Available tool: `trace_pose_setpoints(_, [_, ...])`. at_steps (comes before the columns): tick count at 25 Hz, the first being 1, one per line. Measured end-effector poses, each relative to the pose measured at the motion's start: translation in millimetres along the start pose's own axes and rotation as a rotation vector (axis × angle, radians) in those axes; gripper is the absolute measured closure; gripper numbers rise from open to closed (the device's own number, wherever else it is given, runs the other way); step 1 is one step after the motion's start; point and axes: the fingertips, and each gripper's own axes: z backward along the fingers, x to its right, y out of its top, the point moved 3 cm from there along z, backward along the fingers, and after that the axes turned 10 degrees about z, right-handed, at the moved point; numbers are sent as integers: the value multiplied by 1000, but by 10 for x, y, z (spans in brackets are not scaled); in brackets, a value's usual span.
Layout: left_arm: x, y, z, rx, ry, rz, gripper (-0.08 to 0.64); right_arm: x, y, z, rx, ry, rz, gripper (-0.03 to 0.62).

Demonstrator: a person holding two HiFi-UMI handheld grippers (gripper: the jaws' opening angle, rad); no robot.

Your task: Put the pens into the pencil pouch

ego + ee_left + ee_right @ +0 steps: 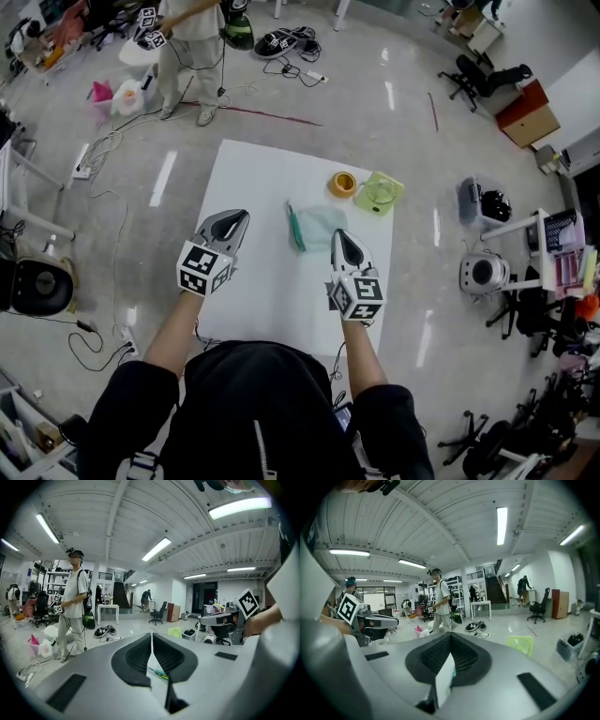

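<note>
A couple of green pens (pixel 295 228) lie side by side on the white table (pixel 253 178), just left of a pale translucent pencil pouch (pixel 323 225). My left gripper (pixel 238 217) hovers to the left of the pens, shut and empty. My right gripper (pixel 339 233) is at the pouch's near right corner, also shut with nothing in it. In the left gripper view the jaws (pixel 151 641) are pressed together, and the pens (pixel 159 672) show below them. In the right gripper view the jaws (pixel 450 639) meet, with a strip of table and a teal edge beneath.
An orange tape roll (pixel 343 184) and a lime-green object (pixel 380 193) sit at the table's far right. A person (pixel 187 47) holding marker cubes stands beyond the table. Cables, chairs and bins lie on the floor around it.
</note>
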Motion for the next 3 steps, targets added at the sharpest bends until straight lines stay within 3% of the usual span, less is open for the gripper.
trace_pose_setpoints(3, [-8, 16, 0, 11, 4, 4, 528, 20, 12, -23, 0, 6, -8, 583])
